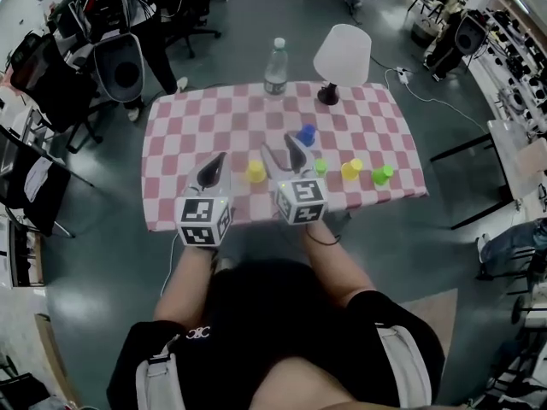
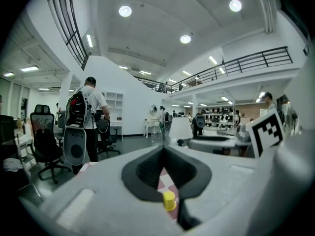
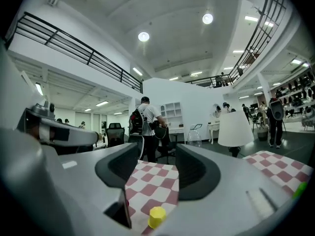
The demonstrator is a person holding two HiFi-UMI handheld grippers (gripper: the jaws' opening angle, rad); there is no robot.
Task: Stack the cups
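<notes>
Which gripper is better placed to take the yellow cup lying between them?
Right, probably: the right gripper has open jaws with the yellow cup just ahead; the left gripper is shut.

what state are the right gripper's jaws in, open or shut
Open: the grey right gripper has its jaws apart, pink-and-white checked tablecloth showing between them, nothing gripped.

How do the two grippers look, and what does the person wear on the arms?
The left gripper and the right gripper each have grey tapering jaws with black pads, and each carries a white cube with black square markers. The person wears a black top with short sleeves.
</notes>
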